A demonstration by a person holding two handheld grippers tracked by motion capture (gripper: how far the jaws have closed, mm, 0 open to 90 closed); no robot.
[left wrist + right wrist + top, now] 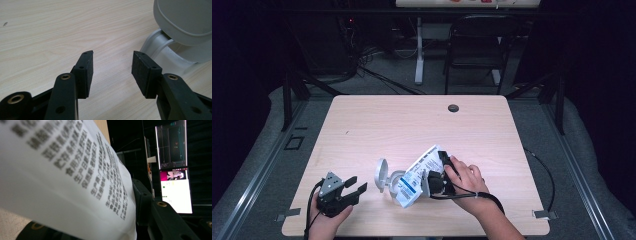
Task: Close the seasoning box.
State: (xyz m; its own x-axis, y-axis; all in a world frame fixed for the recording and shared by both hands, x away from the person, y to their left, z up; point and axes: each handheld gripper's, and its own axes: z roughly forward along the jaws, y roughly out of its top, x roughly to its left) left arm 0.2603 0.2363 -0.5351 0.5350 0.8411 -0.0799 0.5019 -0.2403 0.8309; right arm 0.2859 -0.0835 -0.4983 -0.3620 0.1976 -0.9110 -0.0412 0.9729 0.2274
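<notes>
Here: R gripper [441, 176] clamps white pouch [418, 176], long axis tilted toward open-lidded container [388, 180]; L gripper [353, 187], jaws wide and empty, sits just beside it.

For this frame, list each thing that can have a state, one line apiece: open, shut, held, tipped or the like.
White packet: held in the right gripper, tilted over the container.
White container: standing on the table, hinged lid flipped open.
Left gripper: jaws open, nothing between them, near the container.
Right gripper: shut on the packet.
Chair: standing beyond the table.
</notes>
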